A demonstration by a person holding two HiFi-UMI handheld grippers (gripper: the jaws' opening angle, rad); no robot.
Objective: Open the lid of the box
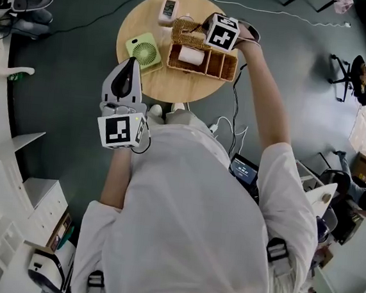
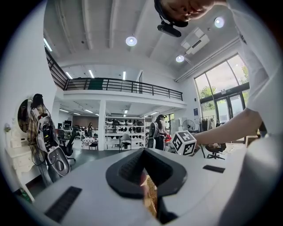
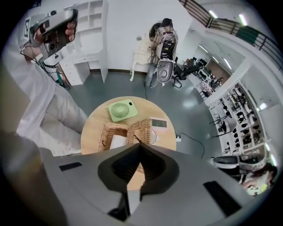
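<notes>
Your right gripper (image 3: 139,145) is pinched shut, seemingly on the loop (image 3: 135,139) of the lid (image 3: 142,129), which sits just below its tips on the box (image 3: 105,132). Your left gripper (image 2: 142,151) is pressed together, well apart from the box.

only the small display (image 3: 159,123) shows digits, perhaps 11:56, blurred.

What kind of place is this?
Probably a big open office or showroom: a railed balcony runs overhead, display shelves line the back, and an office chair stands nearby.
</notes>
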